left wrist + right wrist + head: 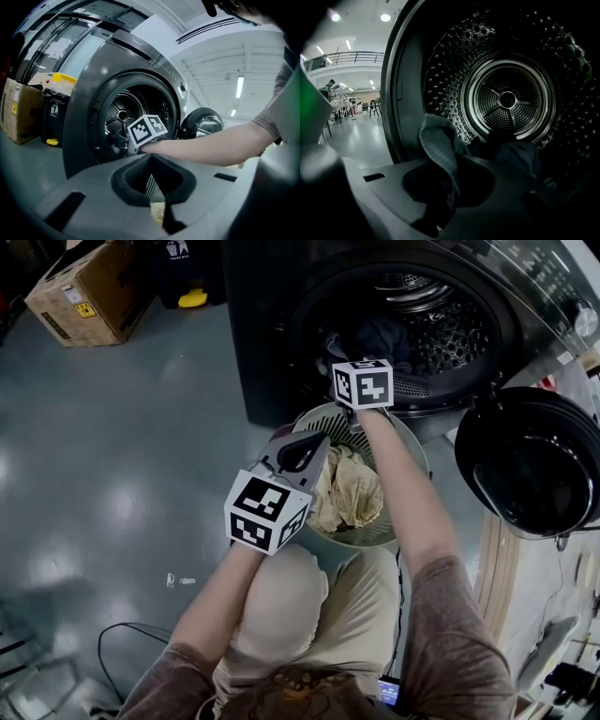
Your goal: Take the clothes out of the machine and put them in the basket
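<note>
The dark front-loading machine [281, 352] stands open, with dark clothes [380, 337] piled at the drum's mouth. My right gripper [451, 161] reaches into the drum and is shut on a dark blue-grey garment [438, 140], whose fold stands up between the jaws. From the head view only its marker cube [363, 382] shows. A round slatted basket [323, 414] sits on the floor under the opening and holds beige clothes [352, 488]. My left gripper [314, 442] hovers over the basket's left rim, shut and holding nothing.
The round machine door [534, 460] hangs open at the right, beside the basket. A cardboard box [89, 287] sits far left on the grey floor, with a black bin [54, 117] next to it. A cable [117, 643] lies near my left side.
</note>
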A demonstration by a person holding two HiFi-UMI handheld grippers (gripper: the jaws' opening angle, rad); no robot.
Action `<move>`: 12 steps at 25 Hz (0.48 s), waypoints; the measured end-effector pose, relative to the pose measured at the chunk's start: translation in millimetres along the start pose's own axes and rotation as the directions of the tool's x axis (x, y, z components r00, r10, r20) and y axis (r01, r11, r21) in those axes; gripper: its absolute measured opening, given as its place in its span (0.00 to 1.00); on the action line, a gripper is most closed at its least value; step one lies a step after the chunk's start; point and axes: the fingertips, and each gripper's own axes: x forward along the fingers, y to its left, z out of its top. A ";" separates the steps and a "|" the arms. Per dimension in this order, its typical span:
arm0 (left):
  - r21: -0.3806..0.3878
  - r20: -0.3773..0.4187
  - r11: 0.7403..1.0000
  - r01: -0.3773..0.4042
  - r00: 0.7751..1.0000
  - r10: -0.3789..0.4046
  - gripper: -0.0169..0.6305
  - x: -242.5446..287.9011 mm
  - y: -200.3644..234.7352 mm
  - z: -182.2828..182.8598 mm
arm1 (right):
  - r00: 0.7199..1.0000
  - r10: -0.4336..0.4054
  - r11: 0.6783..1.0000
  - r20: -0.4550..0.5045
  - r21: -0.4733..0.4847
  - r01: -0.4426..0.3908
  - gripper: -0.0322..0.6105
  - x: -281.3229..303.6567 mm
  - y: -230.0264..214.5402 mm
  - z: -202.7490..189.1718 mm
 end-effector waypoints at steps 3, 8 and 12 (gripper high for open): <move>-0.011 0.002 1.000 0.001 1.000 -0.001 0.04 0.3 -0.2 -0.5 | 0.999 -0.032 0.999 0.018 -0.018 0.032 0.12 -19.7 -7.1 -2.2; -0.014 0.001 1.000 0.010 1.000 -0.010 0.04 2.3 -5.9 -0.8 | 0.997 -0.038 0.999 0.064 0.003 0.038 0.12 -71.5 -13.9 -9.9; 0.000 -0.001 1.000 0.014 1.000 -0.014 0.04 5.6 -14.7 -1.1 | 0.994 -0.065 0.997 0.093 0.048 0.061 0.12 -123.7 -25.8 -24.6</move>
